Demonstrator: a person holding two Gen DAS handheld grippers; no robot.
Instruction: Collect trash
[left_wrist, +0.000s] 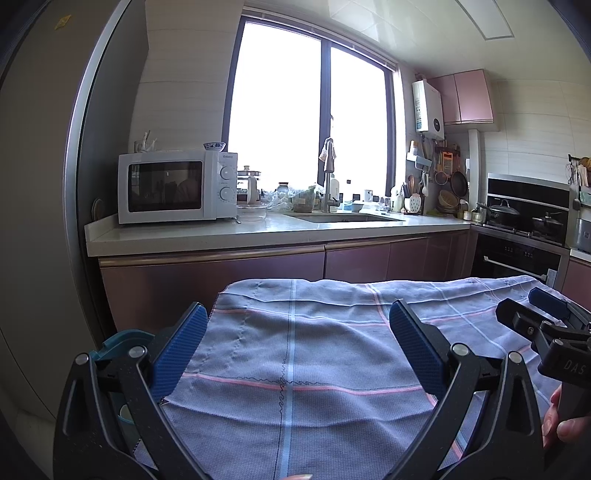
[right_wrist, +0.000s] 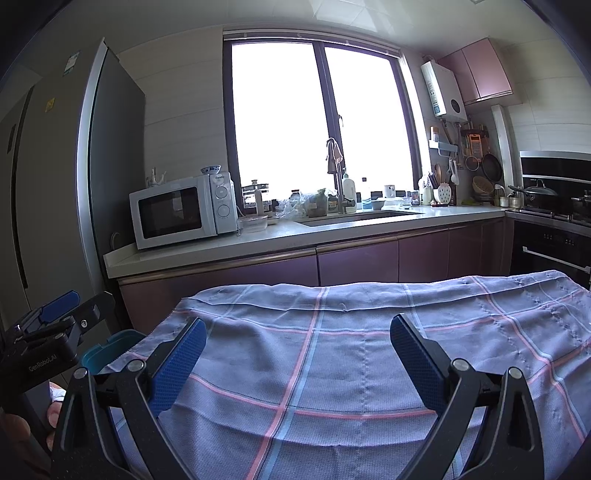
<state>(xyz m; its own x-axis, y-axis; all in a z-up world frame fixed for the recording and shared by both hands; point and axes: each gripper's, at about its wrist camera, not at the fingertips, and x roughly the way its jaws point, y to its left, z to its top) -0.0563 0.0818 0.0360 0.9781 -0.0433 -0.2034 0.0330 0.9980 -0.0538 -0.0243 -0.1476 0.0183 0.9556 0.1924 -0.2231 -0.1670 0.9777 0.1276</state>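
Fingers on both grippers spread wide, nothing between the blue pads. Left gripper (left_wrist: 297, 328) hovers over the near-left part of a checked cloth (left_wrist: 332, 362); its left finger (left_wrist: 177, 350) sits past the cloth's left edge, its right finger over the middle. Right gripper (right_wrist: 297, 345) hangs above the same cloth (right_wrist: 351, 350), both fingers over fabric. Each gripper shows in the other's view: the right one at the right border of the left wrist view (left_wrist: 546, 317), the left one at the left border of the right wrist view (right_wrist: 62, 314), side by side and apart. A hand (left_wrist: 561, 421) grips the right handle.

No trash visible on the cloth in either view; surface bare, wrinkled, pink and blue stripes. Teal bin (right_wrist: 110, 347) sits just beside the cloth's left edge, low, partly hidden by the left gripper; inside not visible. Cloth's far edge drops off toward purple cabinets (right_wrist: 354, 266), with a gap between them. Right edge runs out of frame.

Counter (left_wrist: 258, 232) beyond holds a white microwave (left_wrist: 173, 186) at its left end, a sink (left_wrist: 343, 218) with faucet under the window (left_wrist: 310, 110), and clutter along the sill. Fridge (right_wrist: 55, 184) stands left of the counter end. Stove with pots (left_wrist: 517, 218) at far right. Open room above the cloth ahead of both grippers.
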